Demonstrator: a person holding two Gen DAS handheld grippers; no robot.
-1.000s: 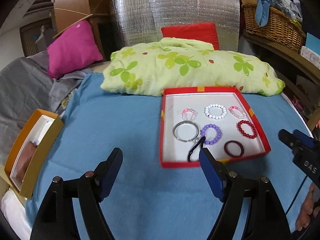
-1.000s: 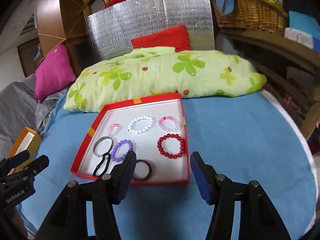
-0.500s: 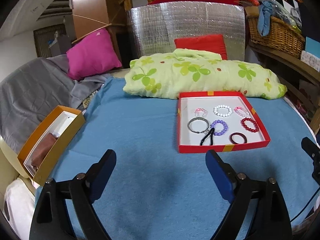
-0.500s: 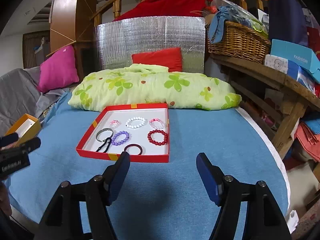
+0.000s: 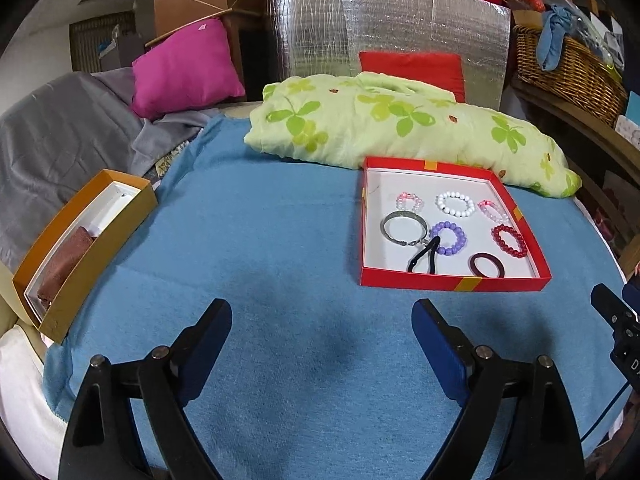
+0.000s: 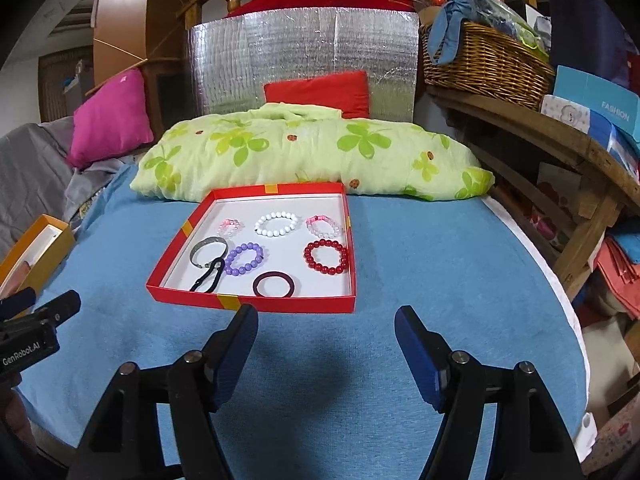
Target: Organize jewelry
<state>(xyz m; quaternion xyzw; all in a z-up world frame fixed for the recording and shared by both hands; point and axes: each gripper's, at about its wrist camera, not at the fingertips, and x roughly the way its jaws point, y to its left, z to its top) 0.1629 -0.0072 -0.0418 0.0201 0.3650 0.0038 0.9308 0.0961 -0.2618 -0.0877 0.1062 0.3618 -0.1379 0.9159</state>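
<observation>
From the left wrist, the left hand-held gripper (image 5: 322, 322) is wide open and holds nothing, and the red box (image 5: 452, 281) of bracelets sits on the blue blanket (image 5: 260, 248) toward its right edge. From the right wrist, the right hand-held gripper (image 6: 326, 330) is open and empty, just in front of the red box (image 6: 256, 303).

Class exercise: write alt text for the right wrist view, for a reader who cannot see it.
A shallow red tray holding seven bracelets and a black hair tie sits on a blue cloth, just beyond the open, empty right gripper. A green floral pillow lies behind the tray.
</observation>
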